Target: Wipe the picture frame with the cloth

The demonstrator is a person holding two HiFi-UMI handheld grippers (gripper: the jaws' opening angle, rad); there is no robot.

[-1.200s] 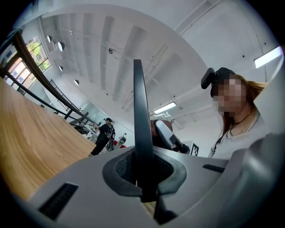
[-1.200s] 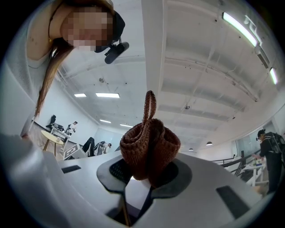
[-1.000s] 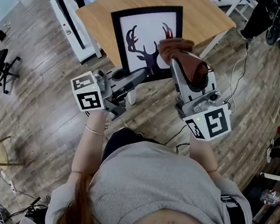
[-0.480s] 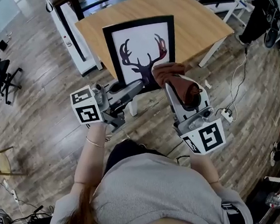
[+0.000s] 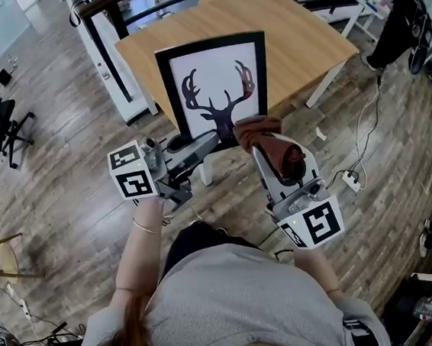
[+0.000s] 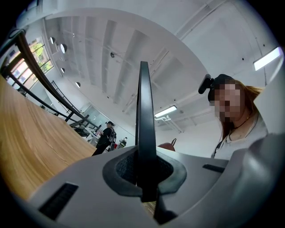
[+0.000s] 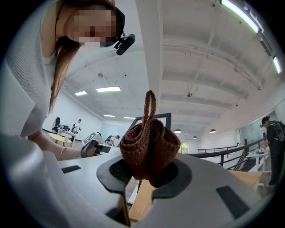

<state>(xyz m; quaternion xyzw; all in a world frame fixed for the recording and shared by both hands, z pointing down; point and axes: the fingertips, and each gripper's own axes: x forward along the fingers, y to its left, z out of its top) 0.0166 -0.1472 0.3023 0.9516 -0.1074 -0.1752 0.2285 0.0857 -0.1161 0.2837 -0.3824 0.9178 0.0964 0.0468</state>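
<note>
In the upper middle of the head view, a black picture frame with a white picture of a dark deer head and antlers is standing up tall, in front of the near edge of a light wooden table. I cannot tell if its bottom edge is resting on the table. The left gripper is reaching in from the lower left and is holding the frame by the bottom edge. In the left gripper view, the thin black side of the frame is running straight up the middle. The fingers are squeezing tight on it, almost all the way closed. The right gripper is coming up from the lower right, and its fingers are pinching a brown knitted cloth. The cloth is bunched up in a ball, and it is touching the lower right corner of the frame, just beside the tip of the left gripper. In the right gripper view, the cloth is filling the gap between the fingers, and a little loop is sticking up from its top. A person in a grey top is holding both grippers at the bottom of the head view. A brown wooden floor is lying all around the table.
</note>
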